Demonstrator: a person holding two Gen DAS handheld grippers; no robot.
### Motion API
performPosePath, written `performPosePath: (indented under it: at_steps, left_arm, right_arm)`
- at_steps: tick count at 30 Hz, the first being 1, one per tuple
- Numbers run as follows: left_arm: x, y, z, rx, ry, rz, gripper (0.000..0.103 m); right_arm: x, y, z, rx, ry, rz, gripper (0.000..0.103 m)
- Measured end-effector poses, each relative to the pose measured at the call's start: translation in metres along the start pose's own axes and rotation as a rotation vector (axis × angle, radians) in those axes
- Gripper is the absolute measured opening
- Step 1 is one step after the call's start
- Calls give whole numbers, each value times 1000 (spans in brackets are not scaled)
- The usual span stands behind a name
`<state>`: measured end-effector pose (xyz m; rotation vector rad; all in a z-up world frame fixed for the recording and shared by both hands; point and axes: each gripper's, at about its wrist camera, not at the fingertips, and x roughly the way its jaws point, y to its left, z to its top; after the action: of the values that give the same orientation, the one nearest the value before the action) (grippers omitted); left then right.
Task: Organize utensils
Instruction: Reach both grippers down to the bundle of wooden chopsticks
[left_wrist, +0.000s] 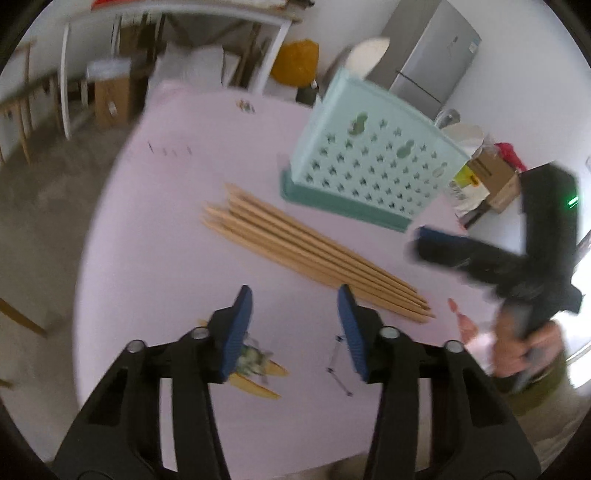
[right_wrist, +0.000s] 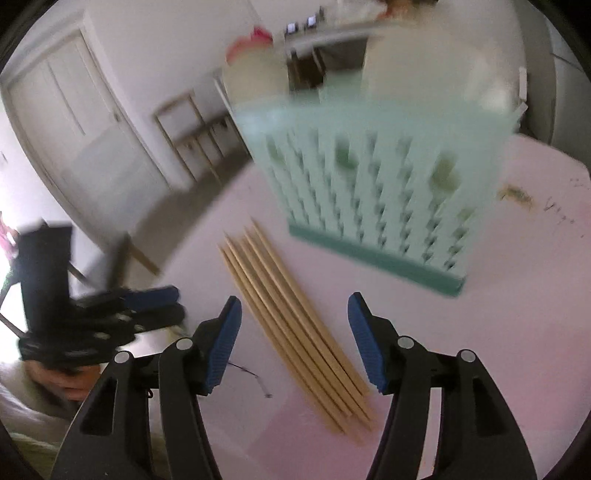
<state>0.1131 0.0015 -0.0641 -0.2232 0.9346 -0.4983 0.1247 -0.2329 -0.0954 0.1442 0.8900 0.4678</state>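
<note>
- Both pairs of jaws stand apart with nothing between the pads, and each view shows this in turn.
- Left wrist view: the left gripper (left_wrist: 295, 328) hovers over the pink tabletop (left_wrist: 177, 258) with a moderate gap, holding nothing. Just ahead of it lies the bundle of wooden chopsticks (left_wrist: 314, 251), flat and side by side, running diagonally from the upper left towards the lower right.
- Behind the chopsticks stands the mint-green perforated utensil holder (left_wrist: 369, 162), upright on its darker base and near their far side without touching them.
- At the right edge the right gripper (left_wrist: 461, 251) is blurred, carried by a hand (left_wrist: 524, 350).
- Right wrist view: the right gripper (right_wrist: 295, 332) is parted wide and empty, straddling the near part of the chopsticks (right_wrist: 295, 325) from above, though the pads do not touch them. The holder (right_wrist: 373, 195) stands just beyond, smeared by blur. The left gripper (right_wrist: 147, 302) shows at the left.
- Handling, as a judgement: the chopsticks look light, stiff and smooth, so they would likely roll or fan apart. A pinch across the whole bundle near its middle seems safest, keeping it level until tipped into the holder.
</note>
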Motion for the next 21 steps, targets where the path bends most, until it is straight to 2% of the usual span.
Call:
performPosePath:
  at_steps: [5,10,16,21]
  left_arm:
    - [24,4,-3,-84,75,-83,24]
    - [29,6,-6,-122,99,-114,21]
    - [23,13,-13,-138,108,-106,21]
    - [15,10,-16,-94,116,-32,21]
  right_arm:
    - [29,-13,-7,65,87,-29,46]
    - [26,-4,-19,91,131,8,36]
    - [31,21,-44,195,208,119,20]
    - [49,47,-52,231,263,201,12]
